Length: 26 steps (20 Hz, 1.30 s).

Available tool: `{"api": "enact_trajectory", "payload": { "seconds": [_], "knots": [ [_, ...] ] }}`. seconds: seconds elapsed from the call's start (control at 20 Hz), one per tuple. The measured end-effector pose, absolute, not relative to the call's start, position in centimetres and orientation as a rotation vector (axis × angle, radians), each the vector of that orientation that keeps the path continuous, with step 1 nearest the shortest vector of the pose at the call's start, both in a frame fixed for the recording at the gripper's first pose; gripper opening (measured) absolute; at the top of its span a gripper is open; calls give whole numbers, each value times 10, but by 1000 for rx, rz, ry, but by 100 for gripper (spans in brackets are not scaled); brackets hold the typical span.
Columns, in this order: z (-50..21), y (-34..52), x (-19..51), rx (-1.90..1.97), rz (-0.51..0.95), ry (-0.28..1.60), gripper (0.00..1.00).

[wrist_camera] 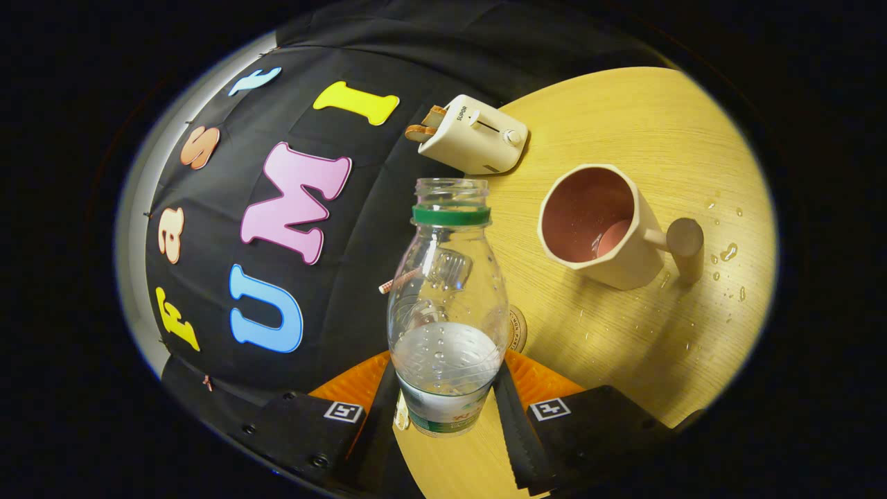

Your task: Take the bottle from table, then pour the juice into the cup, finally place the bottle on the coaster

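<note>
A clear plastic bottle (447, 305) with a green neck ring and no cap stands between my fingers, its lower part holding clear liquid. My gripper (447, 409) is shut on the bottle near its labelled base. The view is rolled, so the wooden table (624, 111) appears tilted. A cream mug (603, 225) with a pink inside and a thick handle sits on the table beyond the fingers, to the right of the bottle; a little liquid shows at its bottom. A round coaster (517, 328) peeks out just behind the bottle.
A cream toaster (477, 135) with bread slices in it stands at the far edge of the table, beyond the bottle. Water drops (727, 253) lie on the wood past the mug's handle. The booth's black cloth wall (346, 242) rises behind the table.
</note>
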<state>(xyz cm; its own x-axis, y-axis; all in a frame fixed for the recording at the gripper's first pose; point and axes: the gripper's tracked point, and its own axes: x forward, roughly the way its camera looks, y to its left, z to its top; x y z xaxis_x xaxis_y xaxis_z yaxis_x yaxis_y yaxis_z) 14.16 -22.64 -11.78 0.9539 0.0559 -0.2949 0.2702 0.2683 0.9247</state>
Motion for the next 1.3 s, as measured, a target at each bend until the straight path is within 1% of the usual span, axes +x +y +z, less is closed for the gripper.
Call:
{"api": "enact_trajectory", "payload": {
  "seconds": [0.2,0.7,1.3],
  "knots": [
    [-128,-227,148,1412,-167,321,72],
    [-122,-226,167,1653,-219,323,72],
    [-119,-233,169,1815,-236,312,72]
  ]
}}
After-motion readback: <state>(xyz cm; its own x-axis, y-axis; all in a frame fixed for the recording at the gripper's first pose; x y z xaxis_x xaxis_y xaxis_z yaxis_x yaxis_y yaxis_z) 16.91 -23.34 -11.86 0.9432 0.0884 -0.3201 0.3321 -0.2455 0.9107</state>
